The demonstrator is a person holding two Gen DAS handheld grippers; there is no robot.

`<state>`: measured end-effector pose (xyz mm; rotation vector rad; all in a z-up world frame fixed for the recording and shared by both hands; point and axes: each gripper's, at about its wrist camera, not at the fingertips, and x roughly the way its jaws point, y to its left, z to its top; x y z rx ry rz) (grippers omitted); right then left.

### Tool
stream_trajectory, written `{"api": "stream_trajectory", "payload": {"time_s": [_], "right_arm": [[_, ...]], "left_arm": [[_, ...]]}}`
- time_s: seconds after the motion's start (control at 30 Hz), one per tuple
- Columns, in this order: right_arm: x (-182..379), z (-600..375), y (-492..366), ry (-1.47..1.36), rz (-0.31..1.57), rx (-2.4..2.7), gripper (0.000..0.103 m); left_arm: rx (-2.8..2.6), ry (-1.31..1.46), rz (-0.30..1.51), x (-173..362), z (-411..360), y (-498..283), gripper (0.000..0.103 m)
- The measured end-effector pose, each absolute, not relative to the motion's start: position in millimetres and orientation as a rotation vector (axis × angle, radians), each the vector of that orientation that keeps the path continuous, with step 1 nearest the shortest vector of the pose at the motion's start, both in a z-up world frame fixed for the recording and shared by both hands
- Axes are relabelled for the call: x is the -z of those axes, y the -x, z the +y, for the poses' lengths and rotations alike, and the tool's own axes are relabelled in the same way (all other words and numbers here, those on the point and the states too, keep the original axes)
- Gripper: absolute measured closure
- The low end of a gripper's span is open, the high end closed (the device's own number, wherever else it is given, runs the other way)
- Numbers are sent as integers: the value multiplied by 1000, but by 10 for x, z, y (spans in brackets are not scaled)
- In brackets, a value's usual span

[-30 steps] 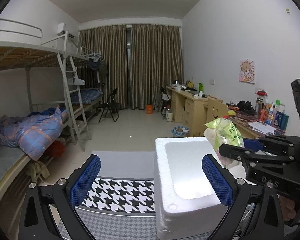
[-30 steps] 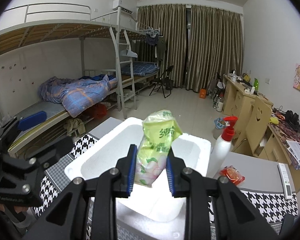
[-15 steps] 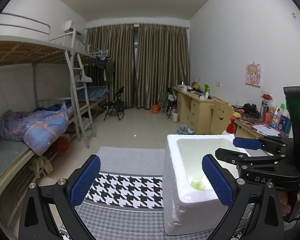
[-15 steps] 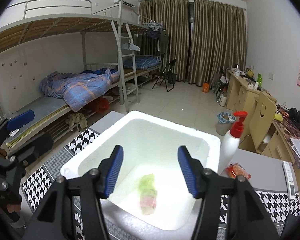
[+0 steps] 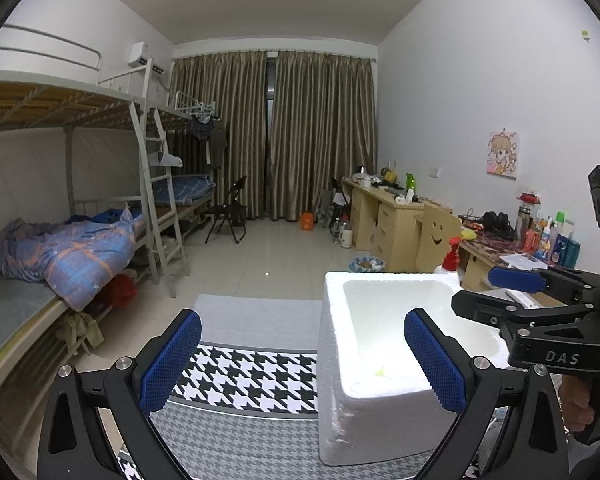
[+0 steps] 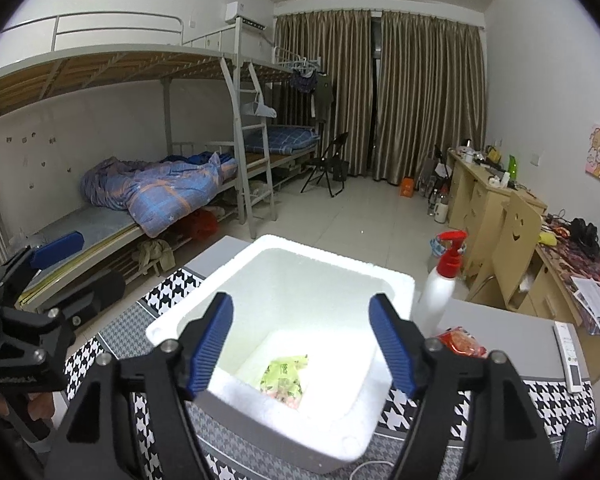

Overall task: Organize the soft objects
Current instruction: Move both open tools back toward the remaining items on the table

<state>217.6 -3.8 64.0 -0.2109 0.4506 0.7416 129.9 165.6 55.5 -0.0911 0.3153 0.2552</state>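
A white foam box [image 6: 392, 284] stands on the houndstooth cloth; it also shows in the left wrist view [image 5: 336, 360]. A green soft tissue pack [image 6: 283, 374] lies on the box floor; only a green sliver [image 5: 380, 371] of it shows in the left wrist view. My right gripper [image 6: 302, 350] is open and empty, above the box's near rim. My left gripper [image 5: 302, 360] is open and empty, left of the box, with its right finger in front of the box opening. The right gripper also shows from the side in the left wrist view [image 5: 512, 292].
A white pump bottle with a red top [image 6: 440, 284] stands right of the box. A red snack packet [image 6: 460, 340] and a remote [image 6: 568, 350] lie on the grey table to the right. A bunk bed [image 6: 140, 192] stands left, desks [image 6: 484, 196] right.
My right gripper opened and let go of the green pack, which dropped into the foam box. The gripper then opened wider and drew back a little. The left gripper shifted slightly.
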Motion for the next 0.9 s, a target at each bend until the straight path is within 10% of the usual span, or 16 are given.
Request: {"api": "stream_trajectory", "payload": {"time_s": [0.9], "right_arm": [[-620, -650, -1695, 168, 348, -685, 10]], "left_arm": [[-152, 122, 286, -656, 1244, -1008, 1]]}}
